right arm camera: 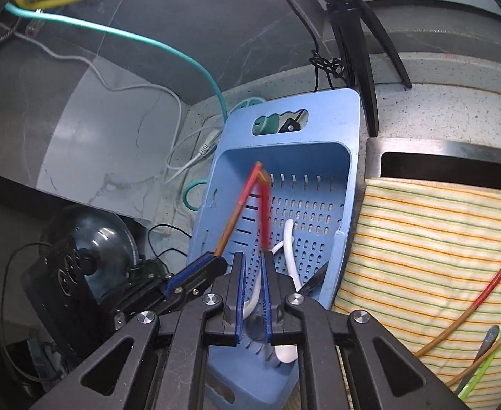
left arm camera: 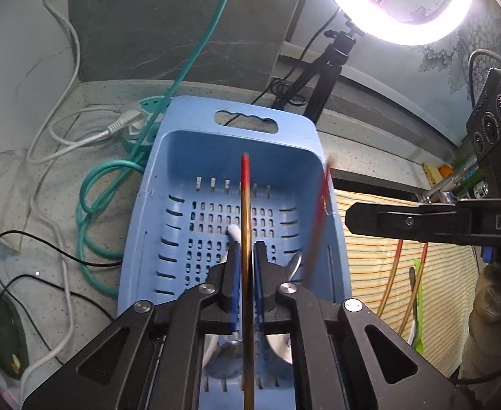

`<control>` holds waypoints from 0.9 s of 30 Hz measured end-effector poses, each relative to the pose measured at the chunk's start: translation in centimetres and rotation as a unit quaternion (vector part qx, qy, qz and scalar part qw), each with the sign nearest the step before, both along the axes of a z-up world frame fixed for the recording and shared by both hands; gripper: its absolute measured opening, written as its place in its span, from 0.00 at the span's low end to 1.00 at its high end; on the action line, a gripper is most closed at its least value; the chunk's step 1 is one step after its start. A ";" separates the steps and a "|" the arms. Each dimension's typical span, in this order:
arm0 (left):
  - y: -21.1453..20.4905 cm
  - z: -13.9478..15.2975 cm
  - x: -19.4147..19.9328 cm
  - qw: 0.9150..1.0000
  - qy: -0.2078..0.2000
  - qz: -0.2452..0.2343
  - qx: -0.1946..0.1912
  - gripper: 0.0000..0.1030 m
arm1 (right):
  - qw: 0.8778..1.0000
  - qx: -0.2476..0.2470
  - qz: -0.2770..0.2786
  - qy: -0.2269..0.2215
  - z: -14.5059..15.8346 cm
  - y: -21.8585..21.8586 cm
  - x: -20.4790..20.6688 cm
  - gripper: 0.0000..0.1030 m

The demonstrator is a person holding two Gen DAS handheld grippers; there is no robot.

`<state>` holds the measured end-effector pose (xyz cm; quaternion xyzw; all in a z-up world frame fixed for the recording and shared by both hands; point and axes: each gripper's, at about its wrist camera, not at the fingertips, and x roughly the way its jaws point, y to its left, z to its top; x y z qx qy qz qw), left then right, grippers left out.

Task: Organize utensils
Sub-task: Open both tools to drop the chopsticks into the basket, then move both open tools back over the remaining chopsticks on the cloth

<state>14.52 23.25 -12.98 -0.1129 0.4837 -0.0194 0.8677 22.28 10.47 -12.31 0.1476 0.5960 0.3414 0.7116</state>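
A blue slotted basket (left arm camera: 182, 177) lies on the counter under both grippers. My left gripper (left arm camera: 247, 249) has a brown chopstick with a red top (left arm camera: 246, 198) standing between its blue pads, which sit a sliver off it. In the right wrist view the same chopstick (right arm camera: 240, 205) rises from the left gripper (right arm camera: 216, 259). My right gripper (right arm camera: 253, 256) has its jaws slightly apart with nothing between them. A second red-topped chopstick (right arm camera: 263, 212) is blurred just past its right fingertip. A white spoon (right arm camera: 289, 239) lies in the basket (right arm camera: 318, 130).
A striped cloth (right arm camera: 421, 239) right of the basket carries more chopsticks (right arm camera: 462, 311), a dark utensil handle (right arm camera: 488, 338) and a green piece (right arm camera: 489, 345). Cables and a power strip (left arm camera: 137, 126) lie left of the basket. A ring light on a tripod (left arm camera: 322, 78) stands behind.
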 end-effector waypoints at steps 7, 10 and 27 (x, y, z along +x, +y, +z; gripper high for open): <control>0.2 0.2 -0.1 1.000 -0.007 -0.001 0.010 0.19 | 1.000 -0.006 0.003 -0.008 0.3 -0.4 -0.1 0.19; -0.1 0.3 -0.2 1.000 -0.007 -0.007 0.011 0.19 | 1.000 -0.002 -0.002 -0.004 0.4 -0.9 0.0 0.19; -7.0 2.0 -1.2 0.995 -0.025 -0.091 0.023 0.19 | 0.999 0.006 -0.050 -0.001 2.1 -10.1 0.4 0.19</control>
